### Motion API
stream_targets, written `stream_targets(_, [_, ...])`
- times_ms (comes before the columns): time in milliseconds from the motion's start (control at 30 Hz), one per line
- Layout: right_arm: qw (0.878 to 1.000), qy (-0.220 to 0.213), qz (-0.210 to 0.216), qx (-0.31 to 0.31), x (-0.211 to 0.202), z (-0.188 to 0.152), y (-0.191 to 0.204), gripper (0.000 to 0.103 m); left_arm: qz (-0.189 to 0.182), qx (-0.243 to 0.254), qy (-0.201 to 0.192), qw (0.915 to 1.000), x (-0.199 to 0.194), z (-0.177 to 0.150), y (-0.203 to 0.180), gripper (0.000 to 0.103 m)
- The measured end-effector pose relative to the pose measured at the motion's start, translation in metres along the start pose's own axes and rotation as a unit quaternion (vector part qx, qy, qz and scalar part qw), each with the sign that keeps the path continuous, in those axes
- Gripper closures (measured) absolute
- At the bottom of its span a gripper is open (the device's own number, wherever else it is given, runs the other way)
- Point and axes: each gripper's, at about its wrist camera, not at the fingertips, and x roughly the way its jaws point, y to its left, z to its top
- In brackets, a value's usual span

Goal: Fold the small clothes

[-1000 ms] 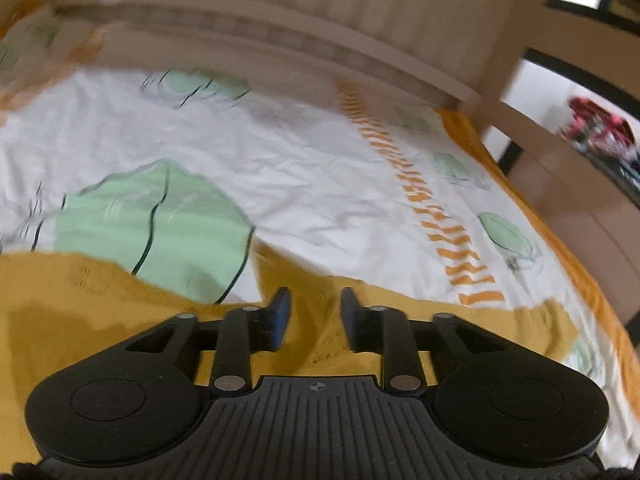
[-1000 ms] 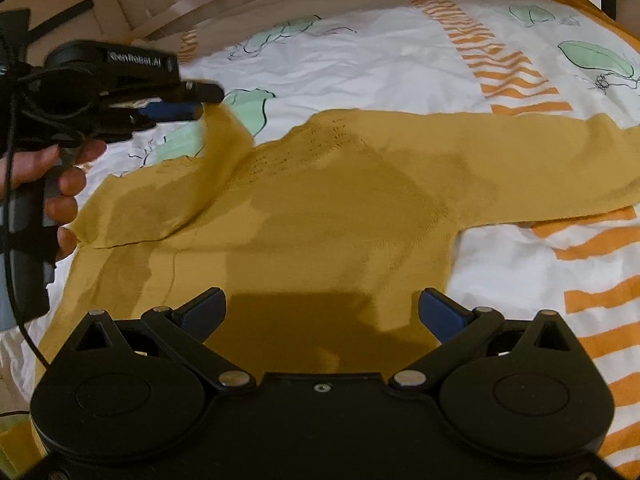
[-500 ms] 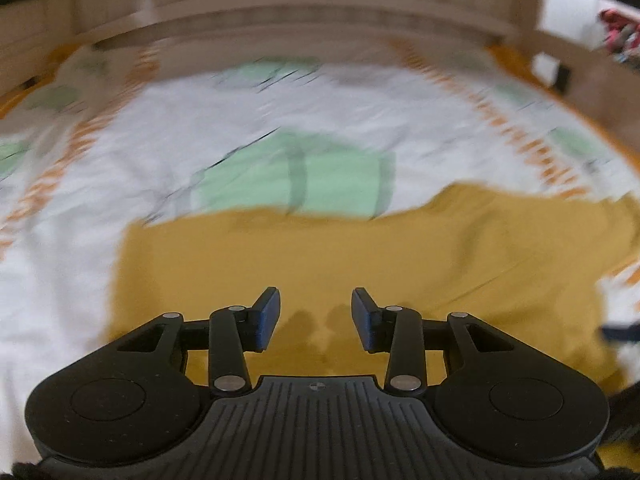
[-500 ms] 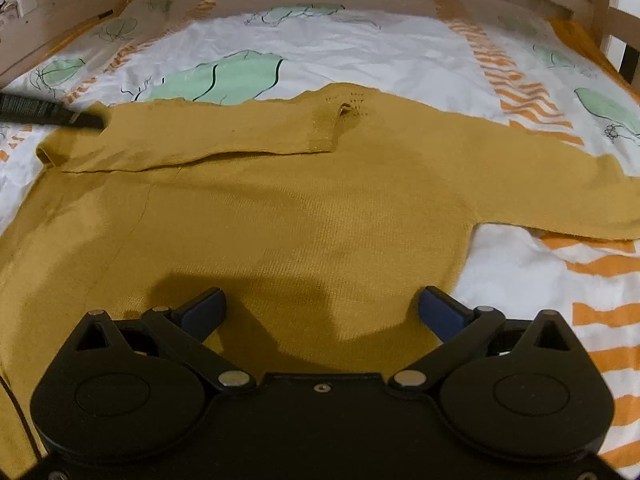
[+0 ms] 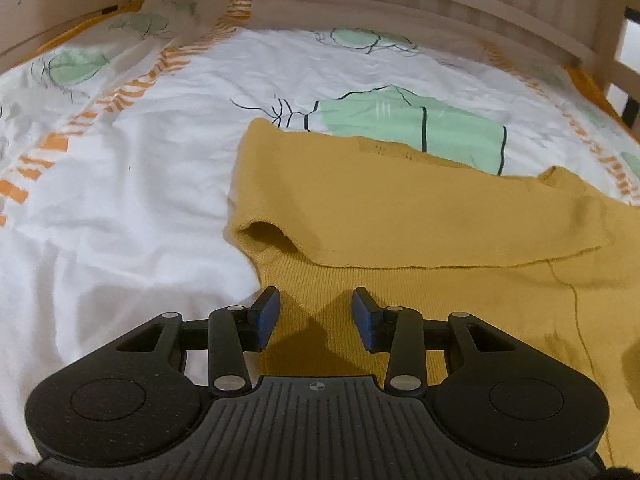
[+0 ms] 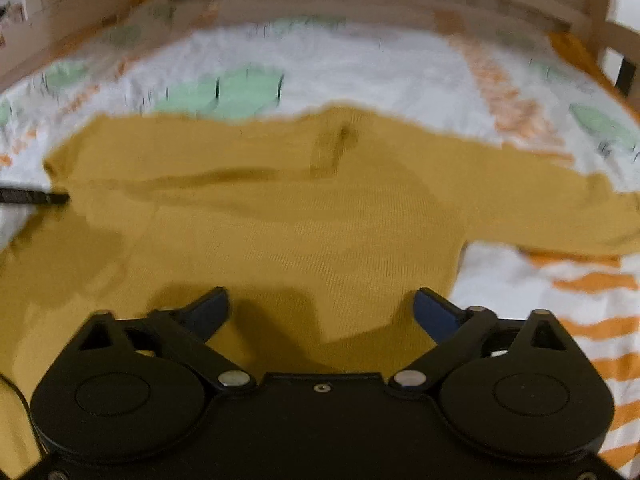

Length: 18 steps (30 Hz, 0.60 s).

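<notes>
The sweater [image 5: 420,216], a small mustard-yellow knit with a fine ribbed texture, lay flat on the bed sheet [image 5: 120,220]. One sleeve [image 5: 400,208] was folded across the upper body of the garment, its open cuff forming a rounded pocket at the left fold edge. A band of openwork knit ran along the top edge near the neckline. In the right wrist view the other sleeve [image 6: 560,208] extended flat toward the right edge, and the body spread in a broad trapezoid shape.

The bed sheet was white, lightly creased cotton-like fabric printed with pale green leaf shapes outlined in black and with rows of orange dashes. A slatted wooden bed frame [image 5: 400,4] bordered the far side.

The left claw [image 5: 316,312] was positioned over the left edge of the sweater body, just below the folded sleeve. Its blue-padded jaws stood partly spread, having just been opening, with nothing pinched between them. Whether the tips touched the knit could not be determined.

The right claw [image 6: 320,308] was positioned over the lower body of the sweater. Its jaws stood widely spread, having just been closing slightly, and gripped nothing. The right wrist view was motion-blurred. A black finger [image 6: 36,197] of the left claw entered that view at the left edge, at the sweater's left edge.
</notes>
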Motion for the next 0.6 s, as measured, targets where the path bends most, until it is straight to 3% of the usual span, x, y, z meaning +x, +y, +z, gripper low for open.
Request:
stream_targets(100, [0.999,-0.026,0.022,0.016,-0.005,0.015,0.0,0.012,-0.004,-0.022,-0.016,0.9996,0.0,-0.007,0.003,0.06])
stream_targets(267, [0.995,-0.028,0.054,0.074,0.026,0.048,-0.011,0.03,-0.009,-0.021,-0.027,0.9994,0.003,-0.011,-0.005,0.04])
stream_targets(367, [0.993,-0.018,0.049,0.102,0.052,0.059,-0.019,0.039,0.007,-0.01,-0.025,0.9996,0.004,-0.012,-0.011,0.04])
stream_targets(600, [0.988,-0.019,0.044,0.147,0.086,0.079,-0.03,0.039,0.005,-0.022,-0.021,0.9995,0.004,-0.012,-0.009,0.04])
